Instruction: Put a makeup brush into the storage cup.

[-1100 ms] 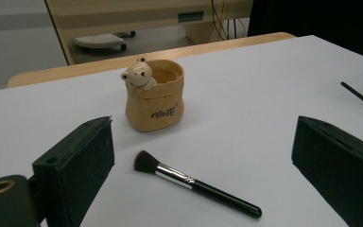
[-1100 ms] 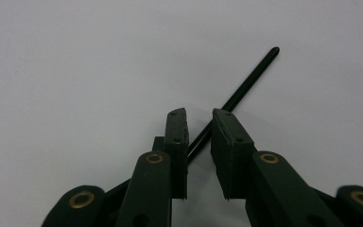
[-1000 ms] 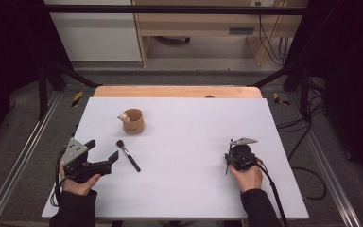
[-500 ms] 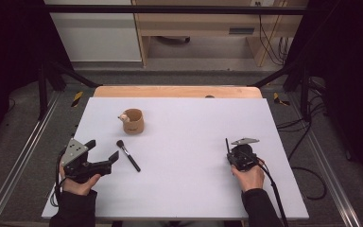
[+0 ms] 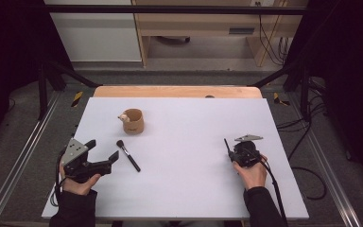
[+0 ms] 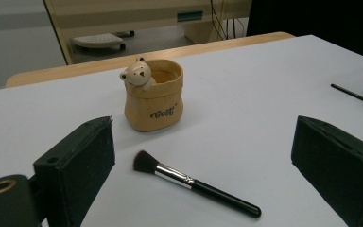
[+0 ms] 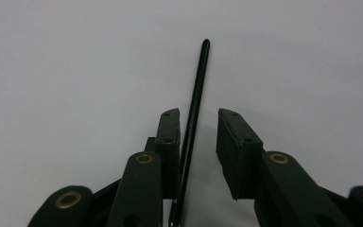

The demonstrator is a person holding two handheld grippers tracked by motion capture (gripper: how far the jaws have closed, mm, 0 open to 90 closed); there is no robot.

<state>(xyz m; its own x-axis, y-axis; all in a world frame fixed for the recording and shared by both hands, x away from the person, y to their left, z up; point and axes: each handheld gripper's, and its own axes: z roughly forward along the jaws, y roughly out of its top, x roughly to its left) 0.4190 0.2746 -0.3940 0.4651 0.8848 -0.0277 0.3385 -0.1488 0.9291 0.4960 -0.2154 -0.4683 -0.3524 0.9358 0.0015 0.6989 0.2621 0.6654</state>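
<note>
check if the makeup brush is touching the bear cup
Apart. The left gripper view shows bare white table between the makeup brush bristles and the bear cup base.

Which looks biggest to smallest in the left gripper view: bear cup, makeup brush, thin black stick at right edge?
1. Makeup brush: longest span, though it lies nearest the camera.
2. Bear cup: bulkier but shorter across; close call with the brush.
3. Thin black stick: smallest, but partly cut off and farther away, so true size unsure.

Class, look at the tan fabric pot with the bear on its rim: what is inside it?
The tan pot shows a bare inner wall behind the bear; nothing sticks out. Its bottom is hidden by the front wall.
</note>
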